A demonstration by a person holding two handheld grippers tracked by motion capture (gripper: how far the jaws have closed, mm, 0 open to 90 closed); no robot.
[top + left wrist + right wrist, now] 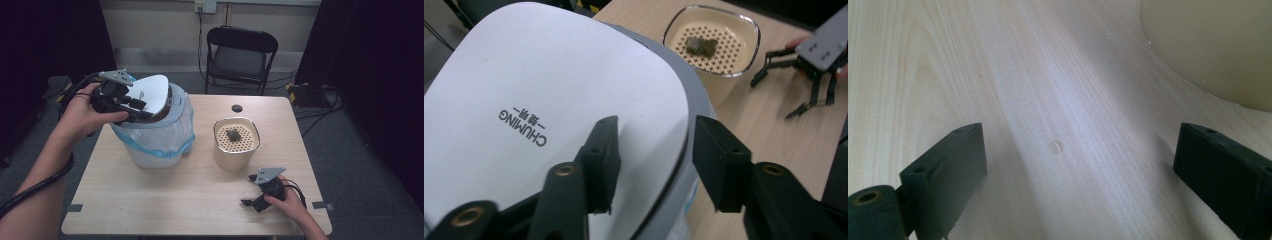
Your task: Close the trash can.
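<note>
Two things stand on the tabletop (175, 200): a white bin (155, 150) toward its rear left corner, lined with a clear bag (167, 131) that has a blue hem, and a beige container (235, 156) near the middle right, whose perforated insert carries a dark lump (233, 135). The step in hand looks like getting the bin open. The left claw (145, 111) is at the near edge of the bin's white lid (150, 92).

In the left gripper view, the left claw (654, 135) straddles the lid (524, 75). One jaw lies over the white top and the other sits just past the grey rim. It appears to be pinched onto that edge, though the contact itself is hidden under the jaws. The left hand (87, 112) comes in from the tabletop's left edge with the wrist raised and the forearm angled up. The claw points roughly level across the bin toward the container.

The right claw (248, 190) rests low at the front right corner, just in front of the container. In the right gripper view, the right claw (1078, 145) is spread wide over bare wood with nothing between its jaws. The container's wall curves in at the upper right.

The next move probably calls for tilting or lifting the lid without dragging the light bin or its bag along. The right claw would then have to reach the lump (701, 46), which lies loose and shallow in the insert.
</note>
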